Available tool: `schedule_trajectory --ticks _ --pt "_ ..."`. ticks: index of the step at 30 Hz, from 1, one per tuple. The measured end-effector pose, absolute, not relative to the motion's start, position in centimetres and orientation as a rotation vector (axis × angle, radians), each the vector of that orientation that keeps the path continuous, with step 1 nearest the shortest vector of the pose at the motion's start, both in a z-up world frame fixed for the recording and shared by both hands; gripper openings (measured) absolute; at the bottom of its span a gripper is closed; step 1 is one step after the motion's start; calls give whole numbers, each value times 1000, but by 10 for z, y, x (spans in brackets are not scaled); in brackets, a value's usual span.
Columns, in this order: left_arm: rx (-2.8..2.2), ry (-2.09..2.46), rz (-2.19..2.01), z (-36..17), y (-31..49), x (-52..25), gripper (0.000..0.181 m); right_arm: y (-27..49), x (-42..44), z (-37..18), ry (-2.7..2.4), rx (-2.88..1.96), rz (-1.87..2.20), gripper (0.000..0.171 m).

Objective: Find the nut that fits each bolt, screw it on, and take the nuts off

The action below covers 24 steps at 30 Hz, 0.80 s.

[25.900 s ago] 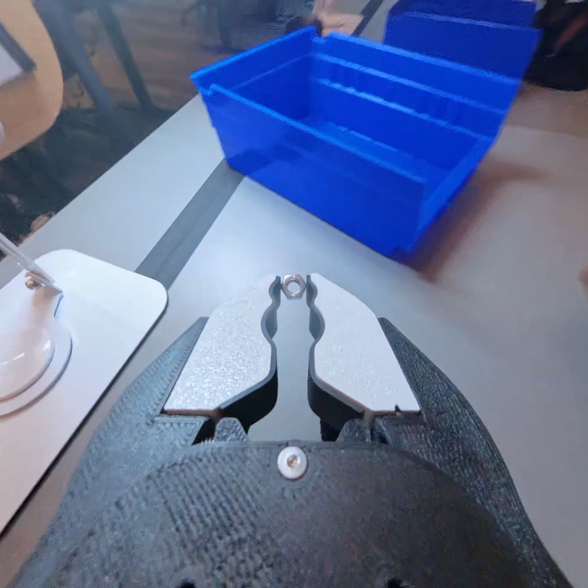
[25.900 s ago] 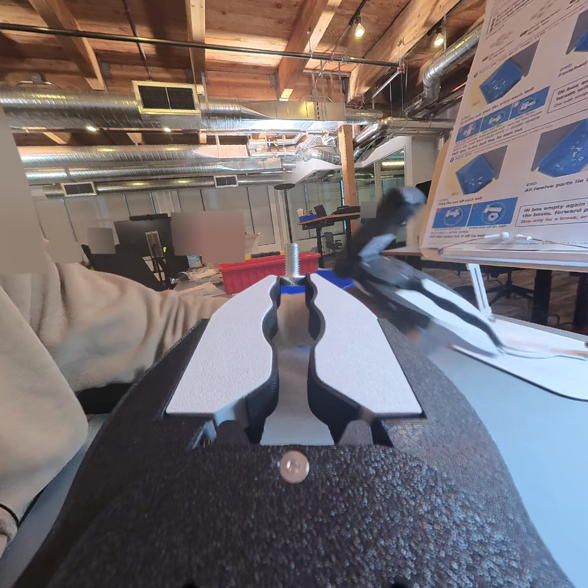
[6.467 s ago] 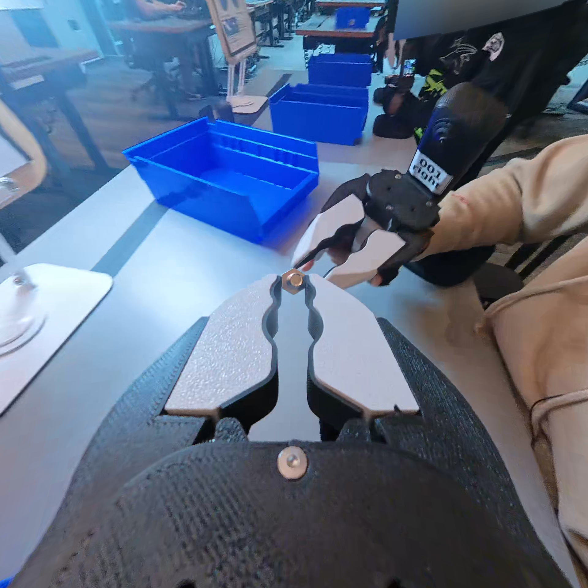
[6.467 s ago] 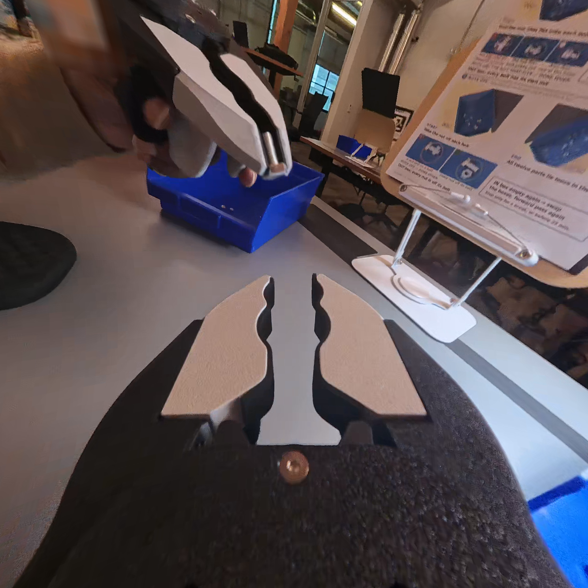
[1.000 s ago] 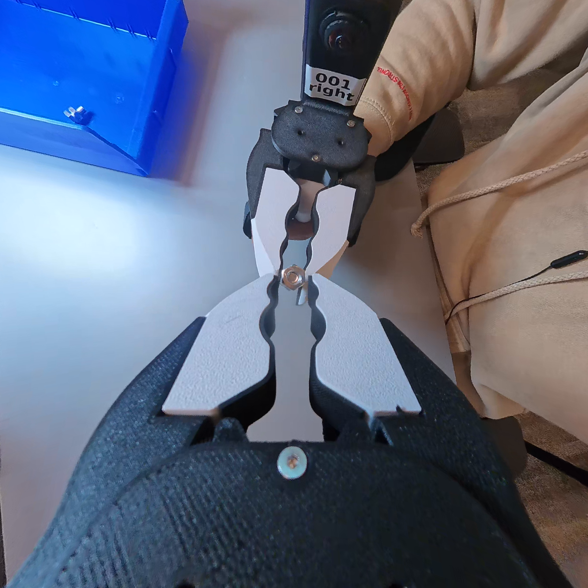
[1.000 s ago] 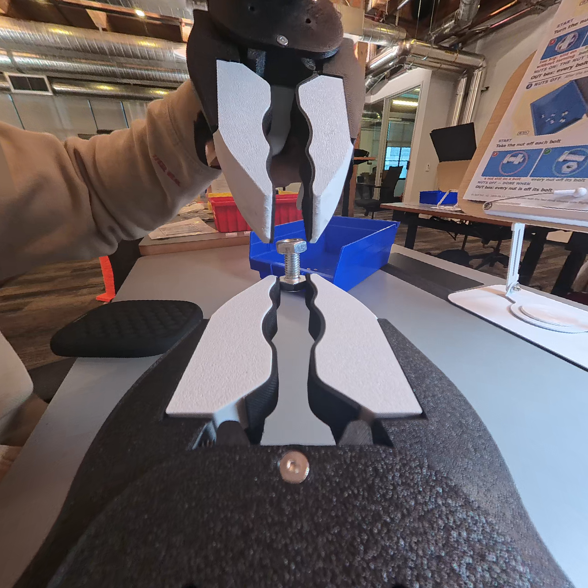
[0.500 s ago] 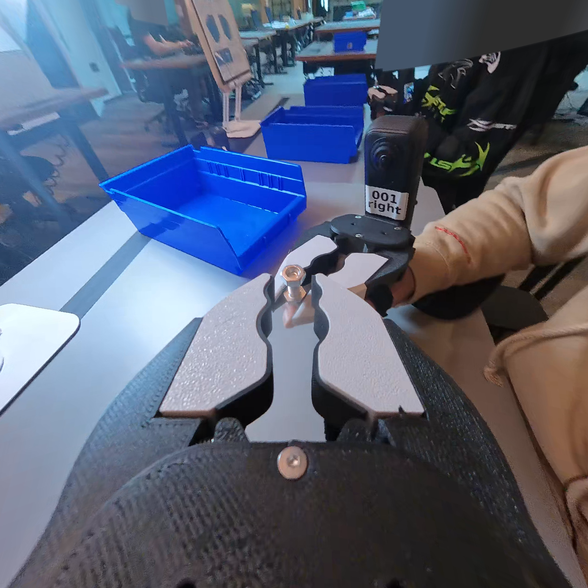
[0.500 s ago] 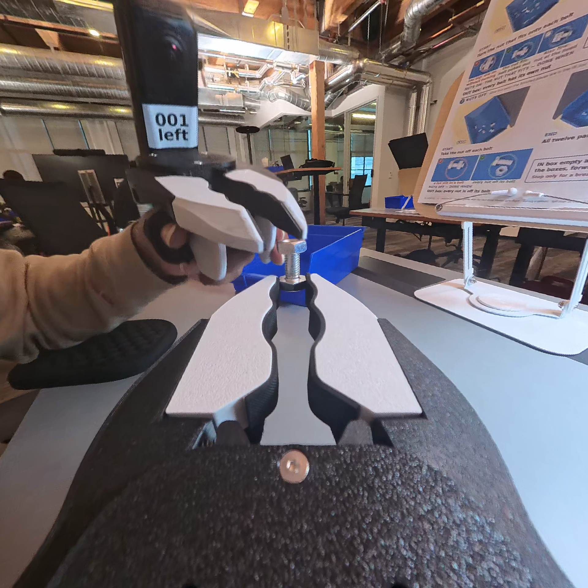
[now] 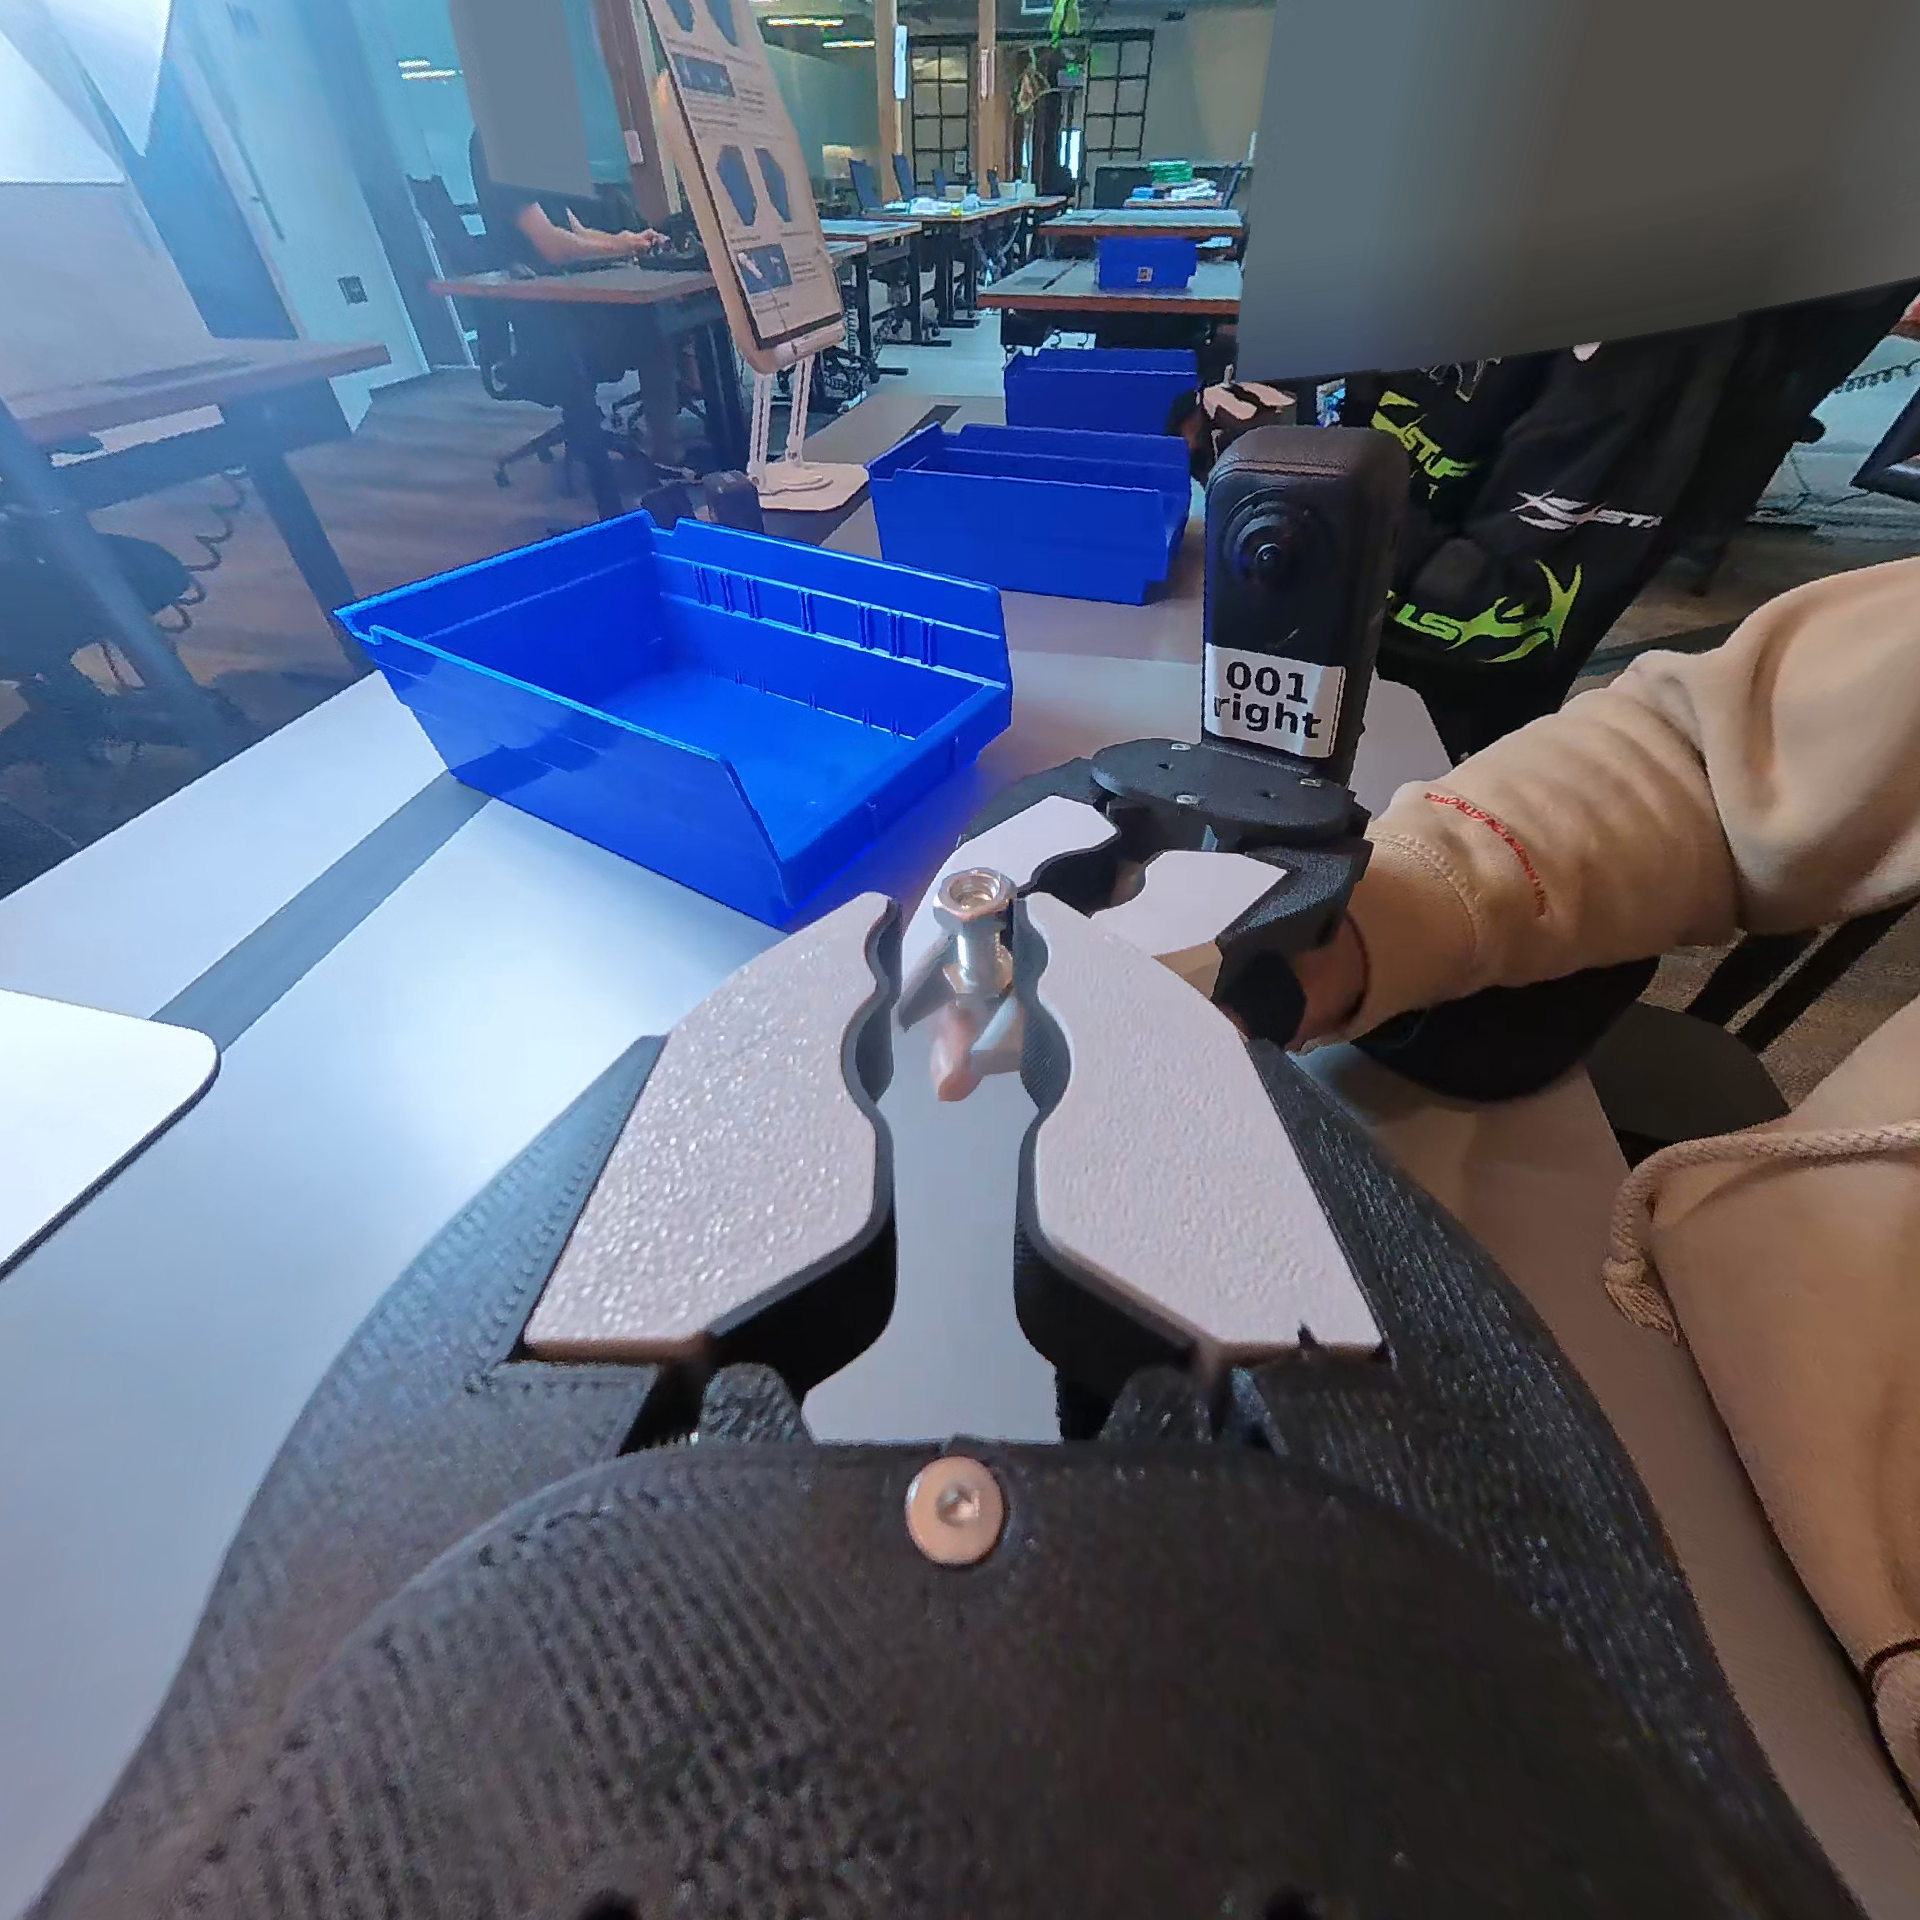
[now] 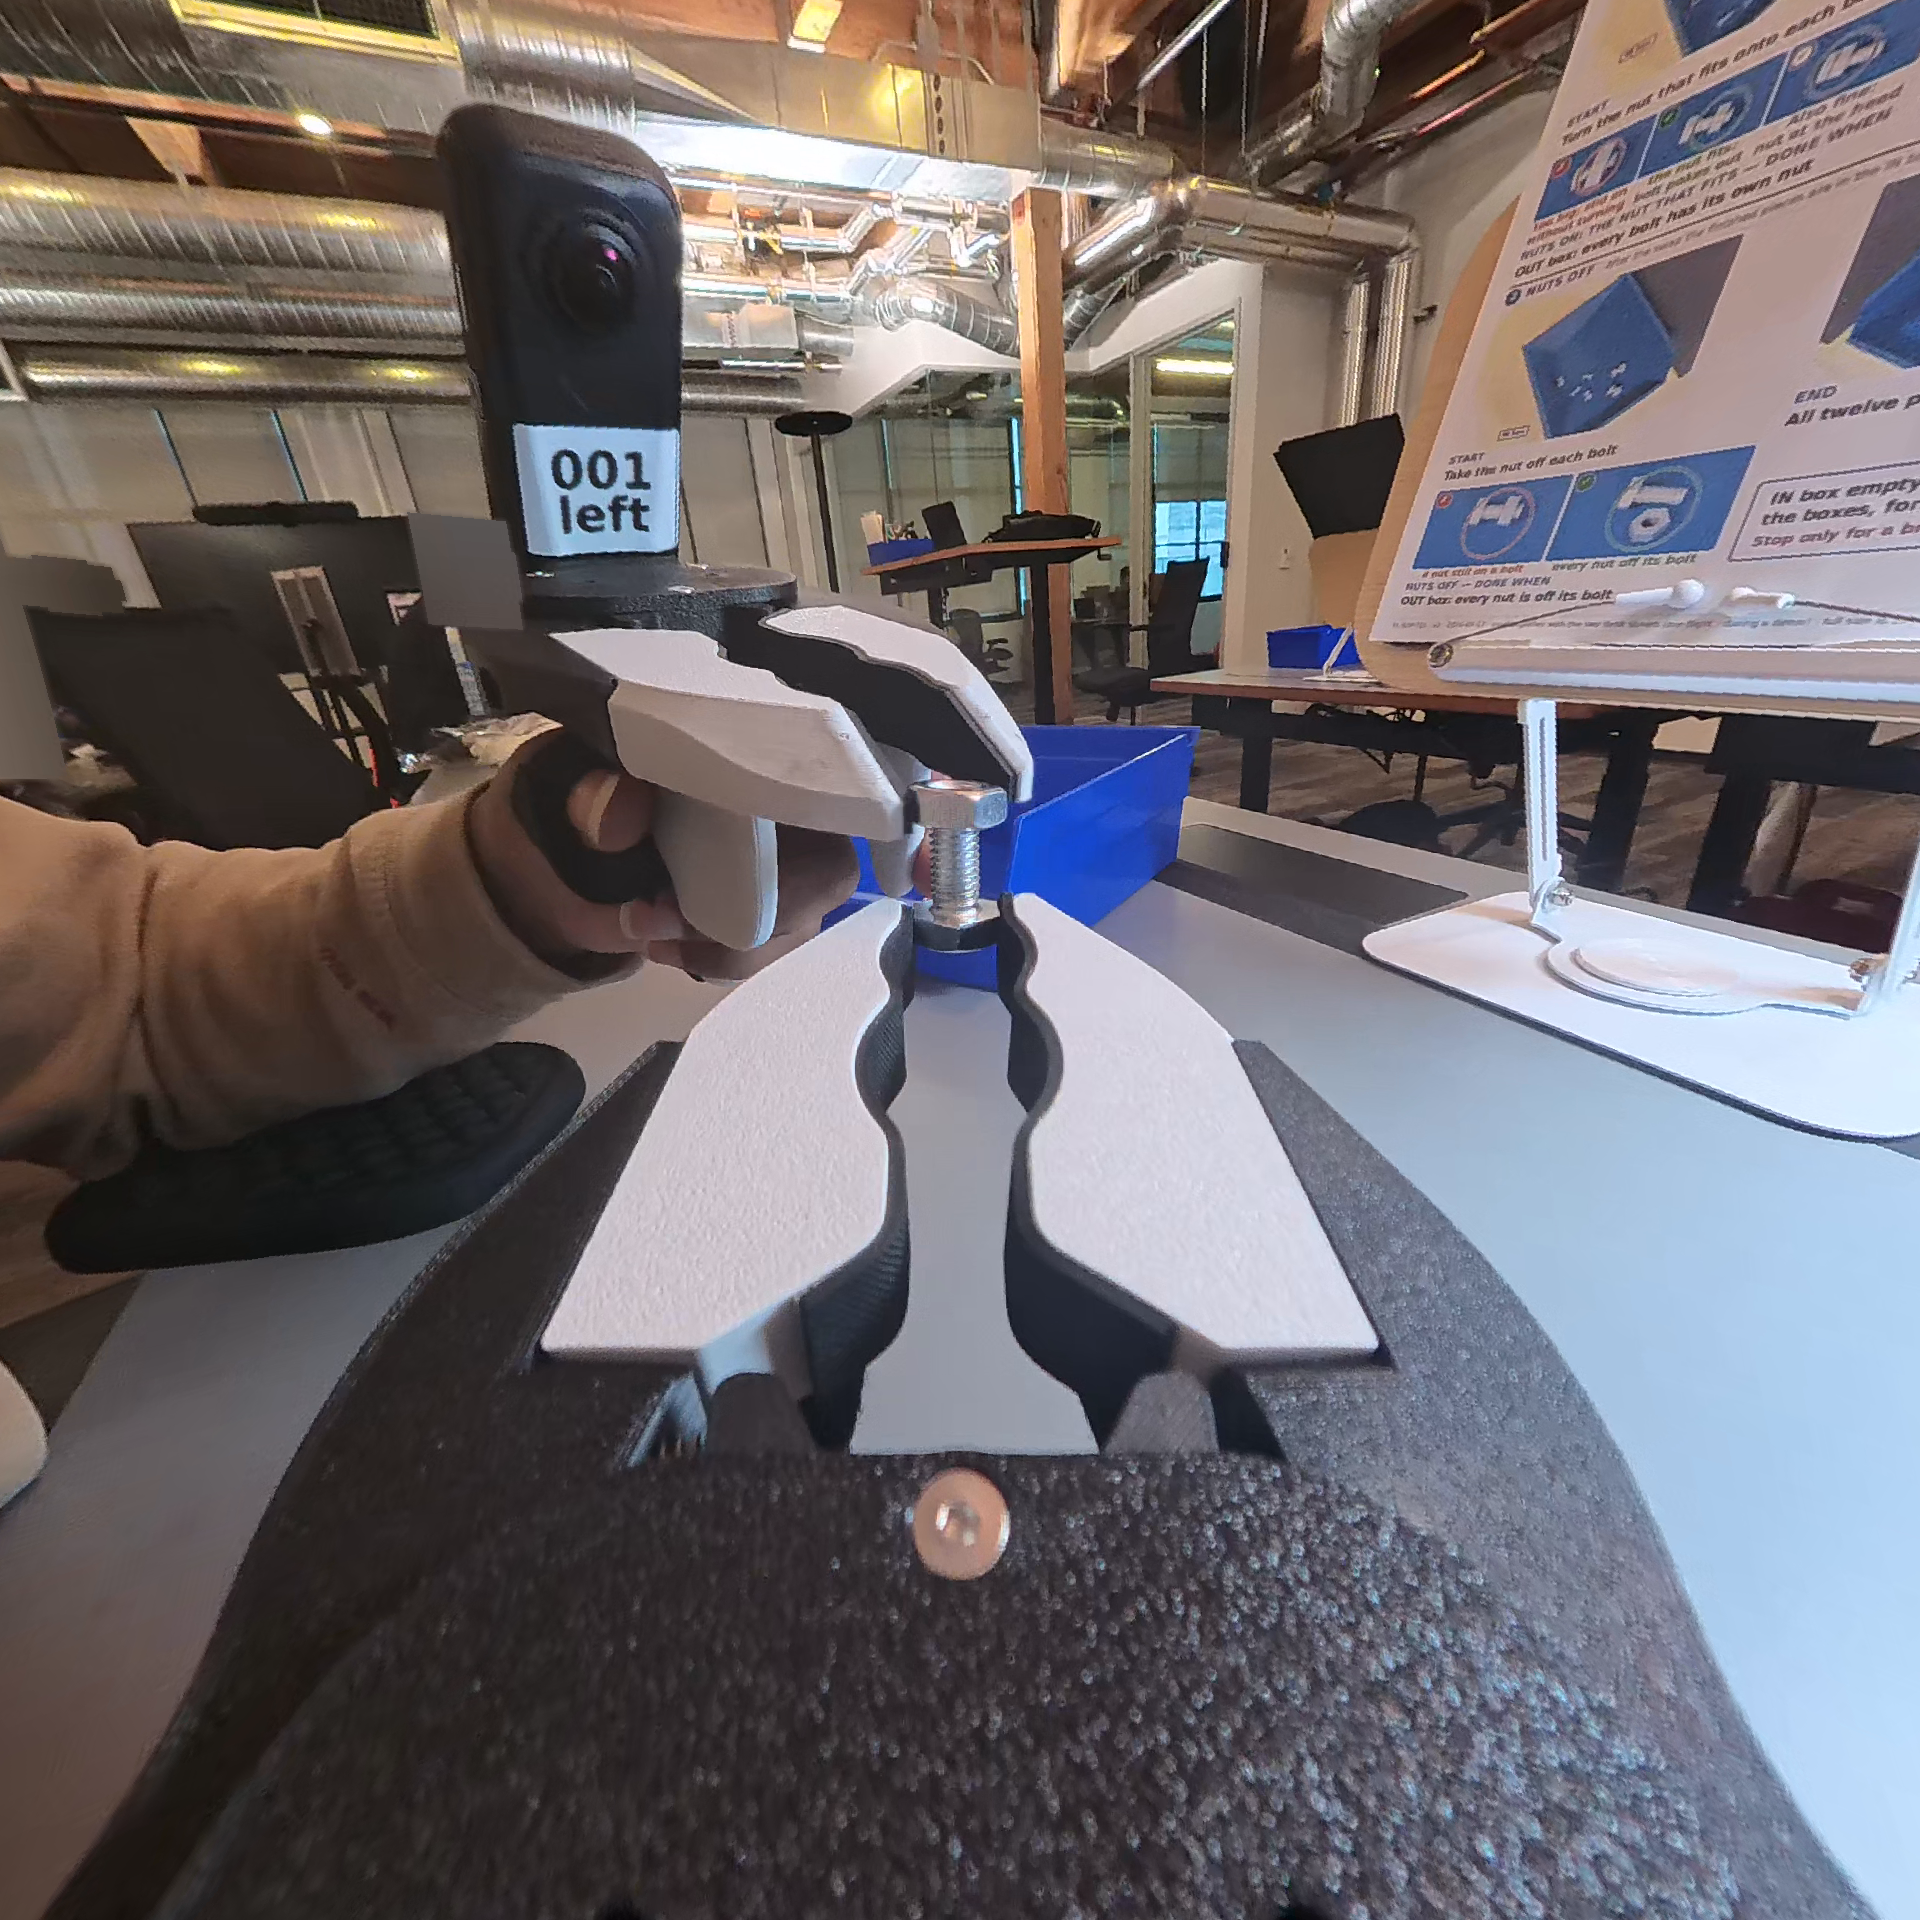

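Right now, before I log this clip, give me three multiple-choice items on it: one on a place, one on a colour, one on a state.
1. Where is the nut?
A. Lying on the table
B. Between the right gripper's fingertips
C. On the white stand base

2. What colour is the bin beyond the grippers?
A. Red
B. Blue
C. Grey

3. How does the bolt stand?
A. Upright, head up
B. Lying flat
C. Upright, head down

Answers:
1. B: the right wrist view shows the nut pinched at that gripper's tips, off the table.
2. B: its walls and floor are blue in both views.
3. A: the hex head is on top and the thread runs down into the nut.
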<state>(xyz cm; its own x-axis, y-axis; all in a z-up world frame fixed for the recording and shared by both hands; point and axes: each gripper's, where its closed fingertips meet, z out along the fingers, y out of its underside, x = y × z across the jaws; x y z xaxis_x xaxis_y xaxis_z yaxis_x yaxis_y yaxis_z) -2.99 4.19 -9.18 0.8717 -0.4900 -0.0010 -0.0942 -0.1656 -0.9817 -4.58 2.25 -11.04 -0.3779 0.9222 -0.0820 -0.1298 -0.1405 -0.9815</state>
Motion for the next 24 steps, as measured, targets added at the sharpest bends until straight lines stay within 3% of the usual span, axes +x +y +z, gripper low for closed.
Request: schedule_trajectory --ticks 7,14,18,24 --pt "-1680 407 -386 -85 38 -46 15 26 -43 -105 -1280 -949 1652 15" --pt "-1655 424 -412 -88 40 -31 25 24 -46 -110 -1304 -955 1630 15" --pt "-1648 359 -354 -86 42 -49 13 27 -44 -106 -1286 -947 1649 15" --pt "-1620 379 -430 -85 40 -38 27 29 -47 -110 -1296 -965 1632 15"
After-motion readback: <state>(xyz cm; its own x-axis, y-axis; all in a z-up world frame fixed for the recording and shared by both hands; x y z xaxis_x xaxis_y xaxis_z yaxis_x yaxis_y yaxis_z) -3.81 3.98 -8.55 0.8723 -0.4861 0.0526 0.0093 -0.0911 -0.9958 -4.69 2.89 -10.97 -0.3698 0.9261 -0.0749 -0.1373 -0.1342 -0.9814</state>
